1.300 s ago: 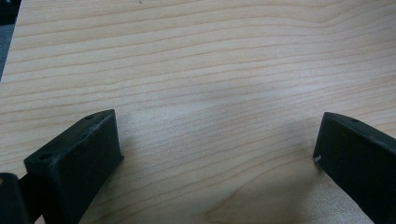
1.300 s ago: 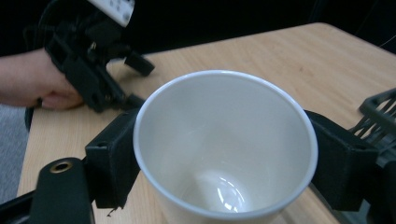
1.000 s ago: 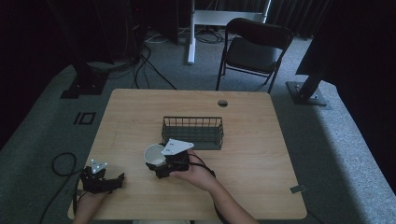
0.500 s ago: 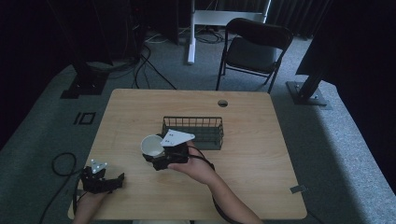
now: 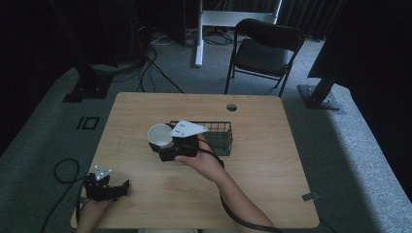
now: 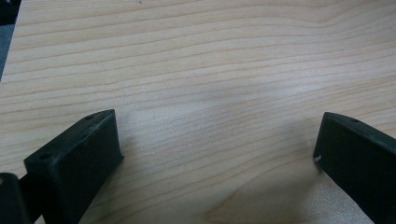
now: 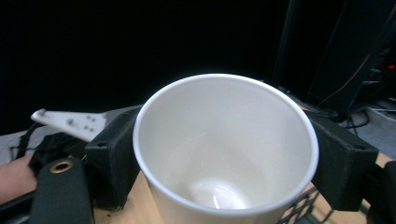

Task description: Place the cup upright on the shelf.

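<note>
From the high view, a light wooden table stands on a grey carpet in a dark room. A black folding chair sits behind the table, and cables lie on the floor. The right gripper holds a white cup, which sits between its jaws, lifted above the table. A black wire basket stands on the table, just behind the right hand. The left gripper rests low at the near left corner of the table, well apart from the cup.

In the left gripper view, the two black jaws stand wide apart. Between them is bare wood with fine wavy lines.

In the right gripper view, the jaws press on both sides of the cup. The cup is open at the top and looks empty inside. The left gripper shows past the left jaw. The room behind the cup is very dark.
</note>
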Demonstrator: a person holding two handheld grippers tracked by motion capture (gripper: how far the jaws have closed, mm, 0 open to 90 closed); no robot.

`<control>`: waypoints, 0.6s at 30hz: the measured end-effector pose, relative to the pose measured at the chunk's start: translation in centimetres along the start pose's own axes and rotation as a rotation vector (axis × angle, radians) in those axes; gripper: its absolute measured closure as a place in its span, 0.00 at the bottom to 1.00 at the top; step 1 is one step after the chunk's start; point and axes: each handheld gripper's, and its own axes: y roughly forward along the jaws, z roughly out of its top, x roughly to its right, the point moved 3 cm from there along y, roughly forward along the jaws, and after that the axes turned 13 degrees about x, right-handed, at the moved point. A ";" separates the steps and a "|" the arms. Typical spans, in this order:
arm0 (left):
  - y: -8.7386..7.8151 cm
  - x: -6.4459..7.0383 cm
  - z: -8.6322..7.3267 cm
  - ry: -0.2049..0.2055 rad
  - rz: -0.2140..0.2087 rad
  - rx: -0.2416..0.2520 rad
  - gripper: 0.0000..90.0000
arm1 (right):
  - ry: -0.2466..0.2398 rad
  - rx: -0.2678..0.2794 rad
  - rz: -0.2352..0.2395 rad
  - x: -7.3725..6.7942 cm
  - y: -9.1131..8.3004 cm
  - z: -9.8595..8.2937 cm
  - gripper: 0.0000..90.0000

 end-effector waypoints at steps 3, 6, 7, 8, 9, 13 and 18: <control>0.0 0.0 0.0 0.001 -0.001 -0.001 0.01 | 0.002 0.003 -0.032 0.7 0.1 0.4 0.22; 0.0 0.0 0.0 0.001 -0.001 -0.001 0.01 | 0.004 0.017 -0.072 1.6 0.1 0.7 0.22; 0.0 0.0 0.0 0.001 -0.001 -0.001 0.01 | 0.007 0.020 -0.081 1.9 0.1 0.8 0.22; 0.0 0.0 0.0 0.001 -0.001 -0.001 0.01 | 0.006 0.022 -0.089 2.2 0.0 0.9 0.22; 0.0 0.0 0.0 0.001 -0.001 -0.001 0.01 | 0.009 0.025 -0.099 2.5 0.0 1.0 0.22; 0.0 0.0 0.0 0.001 -0.001 -0.001 0.01 | 0.012 0.023 -0.136 3.6 -0.3 1.2 0.22; 0.0 0.0 0.0 0.001 0.000 0.000 0.01 | 0.006 0.022 -0.181 5.0 -0.7 1.2 0.22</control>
